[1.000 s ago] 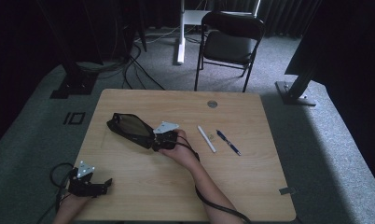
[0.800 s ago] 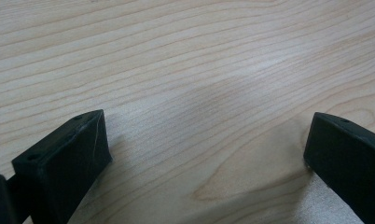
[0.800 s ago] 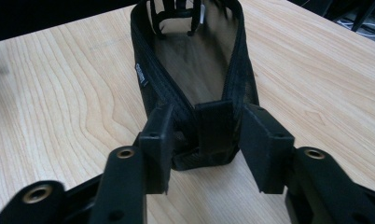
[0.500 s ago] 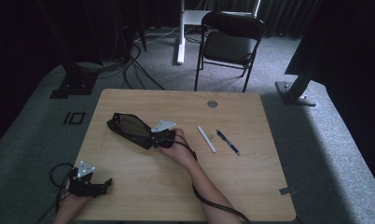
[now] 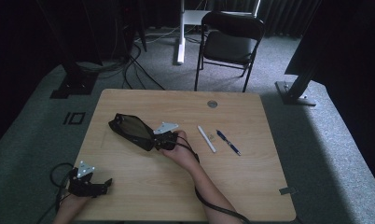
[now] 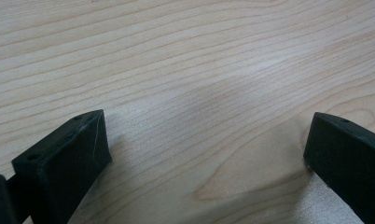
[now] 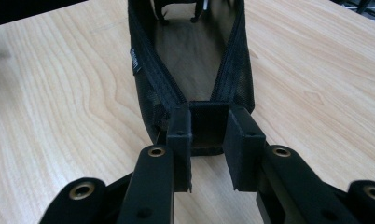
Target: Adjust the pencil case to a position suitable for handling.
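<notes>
Black mesh pouch (image 7: 195, 70), end pinched between right gripper (image 7: 208, 140) jaws, just closed

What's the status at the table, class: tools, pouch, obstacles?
Right tool shut on pouch end, just closed. Left tool open, idle. Pens lie clear.

1. You sit at a light wooden table (image 5: 251, 186) on grey carpet floor (image 5: 325, 154).
2. Beyond it you see a black folding chair (image 5: 227, 42), a white desk leg (image 5: 180, 32) and dark curtains (image 5: 293, 16).
</notes>
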A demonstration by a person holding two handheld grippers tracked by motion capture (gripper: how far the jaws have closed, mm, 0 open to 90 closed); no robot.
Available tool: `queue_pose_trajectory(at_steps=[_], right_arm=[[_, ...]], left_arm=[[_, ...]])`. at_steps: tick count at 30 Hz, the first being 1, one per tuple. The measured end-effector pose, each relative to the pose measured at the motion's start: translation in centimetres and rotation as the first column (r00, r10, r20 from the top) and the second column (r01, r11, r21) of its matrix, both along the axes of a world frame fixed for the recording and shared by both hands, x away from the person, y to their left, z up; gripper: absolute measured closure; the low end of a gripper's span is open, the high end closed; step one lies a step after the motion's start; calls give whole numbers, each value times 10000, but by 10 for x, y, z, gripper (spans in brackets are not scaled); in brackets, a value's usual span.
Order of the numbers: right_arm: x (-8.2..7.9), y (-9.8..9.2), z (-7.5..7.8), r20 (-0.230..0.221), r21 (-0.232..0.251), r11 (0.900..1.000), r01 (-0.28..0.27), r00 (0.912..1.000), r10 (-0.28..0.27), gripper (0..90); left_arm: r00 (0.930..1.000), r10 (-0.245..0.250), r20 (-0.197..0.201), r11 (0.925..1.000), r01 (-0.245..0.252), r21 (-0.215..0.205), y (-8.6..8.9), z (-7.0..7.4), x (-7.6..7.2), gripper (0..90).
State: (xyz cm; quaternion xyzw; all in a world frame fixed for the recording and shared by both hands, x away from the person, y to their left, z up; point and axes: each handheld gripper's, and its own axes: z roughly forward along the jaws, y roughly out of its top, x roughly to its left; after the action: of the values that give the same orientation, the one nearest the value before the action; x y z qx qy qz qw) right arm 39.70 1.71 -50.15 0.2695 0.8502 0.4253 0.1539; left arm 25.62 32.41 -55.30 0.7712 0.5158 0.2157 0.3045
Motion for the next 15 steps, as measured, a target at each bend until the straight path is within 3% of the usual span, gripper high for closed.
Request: queue_pose_trajectory(at_steps=[15], right_arm=[[-12,-22,-2,-155,266,9995,173,9997,-169,733]], left_arm=[[10000,2,2,10000,-2,-3,0,0,0,3]])
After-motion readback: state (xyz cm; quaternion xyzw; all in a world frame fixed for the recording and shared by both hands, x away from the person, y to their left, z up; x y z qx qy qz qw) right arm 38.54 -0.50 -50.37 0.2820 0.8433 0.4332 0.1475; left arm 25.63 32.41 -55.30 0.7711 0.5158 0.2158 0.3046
